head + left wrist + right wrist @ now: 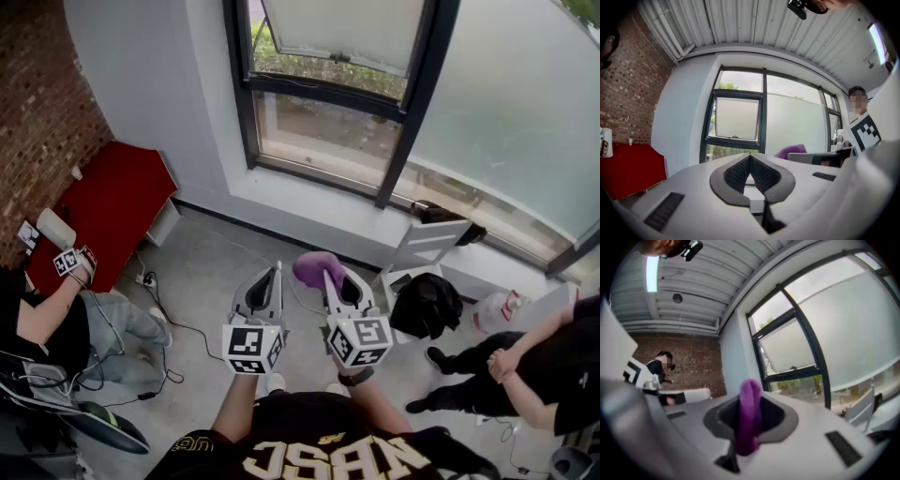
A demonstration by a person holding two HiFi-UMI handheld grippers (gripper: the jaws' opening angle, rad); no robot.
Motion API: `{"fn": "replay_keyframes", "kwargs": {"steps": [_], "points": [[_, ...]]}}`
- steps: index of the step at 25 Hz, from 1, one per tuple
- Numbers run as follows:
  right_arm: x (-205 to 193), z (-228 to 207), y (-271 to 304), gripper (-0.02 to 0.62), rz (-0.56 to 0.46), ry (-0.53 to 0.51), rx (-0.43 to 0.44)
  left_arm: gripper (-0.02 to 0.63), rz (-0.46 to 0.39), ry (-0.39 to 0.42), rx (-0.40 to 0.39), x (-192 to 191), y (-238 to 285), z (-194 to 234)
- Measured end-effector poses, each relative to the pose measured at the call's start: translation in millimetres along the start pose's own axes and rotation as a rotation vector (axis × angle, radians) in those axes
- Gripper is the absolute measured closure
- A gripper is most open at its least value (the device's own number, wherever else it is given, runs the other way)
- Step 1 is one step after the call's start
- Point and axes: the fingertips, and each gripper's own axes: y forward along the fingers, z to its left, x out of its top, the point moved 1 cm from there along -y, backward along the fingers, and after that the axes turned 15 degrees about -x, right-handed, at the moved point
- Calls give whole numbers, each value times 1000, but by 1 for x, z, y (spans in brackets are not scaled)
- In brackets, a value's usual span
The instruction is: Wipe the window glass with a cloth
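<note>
A purple cloth (316, 269) is pinched in my right gripper (328, 275), which is shut on it; in the right gripper view the purple cloth (750, 416) stands folded between the jaws. My left gripper (277, 272) is shut with nothing in it, its dark pads (750, 174) meeting at the tip. Both grippers are held side by side in front of me, well short of the window (328, 131). The window glass (737, 117) has black frames, a tilted-open upper pane (342, 28) and a large frosted pane (511, 112) to the right.
A red bench (108, 211) stands by the brick wall at left, where a seated person (56, 319) holds another gripper. A second person (525, 366) sits at right. A black bag (427, 305), a white chair (427, 248) and floor cables (164, 319) lie below the sill.
</note>
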Motion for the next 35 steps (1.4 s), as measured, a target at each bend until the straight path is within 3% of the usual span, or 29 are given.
{"fn": "replay_keyframes", "kwargs": {"steps": [14,20,29,35], "points": [[-48,68,35,514,72,-5,20,591,5,-16,11,-16,-38,69],[-74,78,47,514,132,-2,-21,591,-1,-55,-20,-27,-39,104],[-56,25,139,514,83,50,-50,591,27,-39,-46,-37,58,139],[-14,-8,234,514,0,79,14,591,20,25,-7,-15,151,192]]}}
